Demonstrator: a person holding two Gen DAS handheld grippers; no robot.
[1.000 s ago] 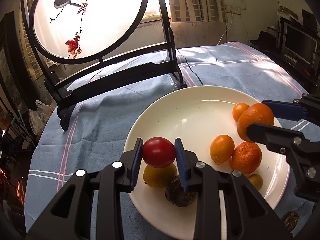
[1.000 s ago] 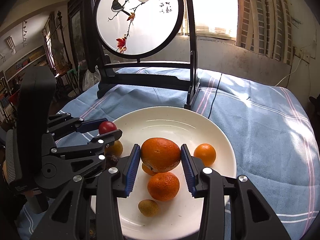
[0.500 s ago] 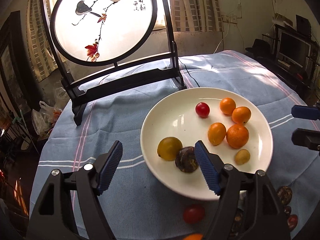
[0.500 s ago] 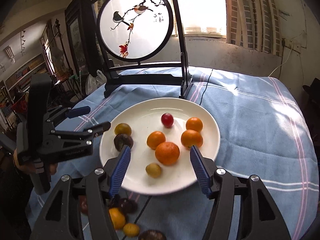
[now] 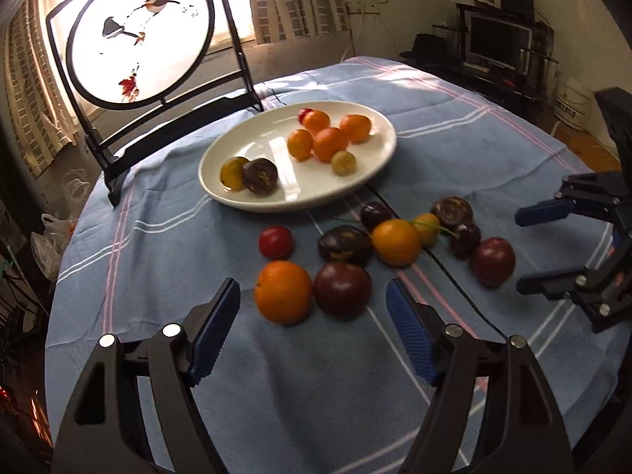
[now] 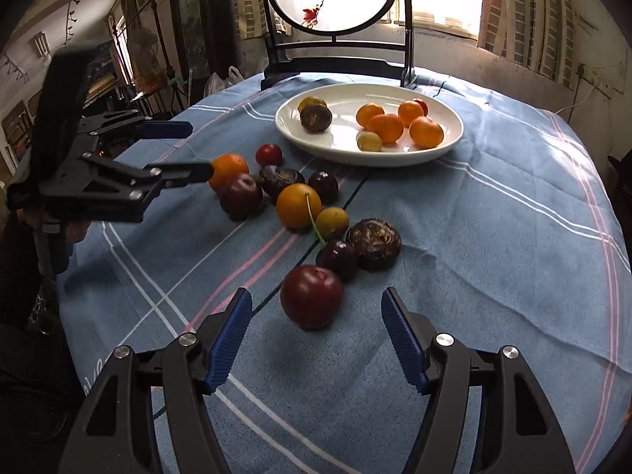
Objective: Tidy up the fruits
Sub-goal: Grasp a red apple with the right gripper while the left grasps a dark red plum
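Surface: round, under a blue cloth with white and pink stripes; carries everything below.
Screen: round painted panel with birds and a branch, in a black stand at the far edge, backlit by the window.
Plate: white, just in front of the screen's stand. Holds four oranges bunched on one side, a small red fruit behind them, a pale yellow-green fruit at their near side; on the other side a yellow fruit touching a dark brown one.
Left gripper: low over the near cloth, fingers spread wide, nothing between the pads; jaws have just been opening. The orange and the dark red plum, touching each other, lie just ahead of the tips.
Right gripper: fingers also apart and empty, jaws just opened. The red plum sits on the cloth just ahead of the gap, untouched.
Loose fruit on cloth: a scatter between plate and grippers. Second orange in the middle, small yellow fruit touching it; wrinkled brown fruit beside a dark cherry with a green stem; small red tomato apart, nearer the plate; further dark fruits between.
Cable: thin, dark, running across the cloth under the scatter.
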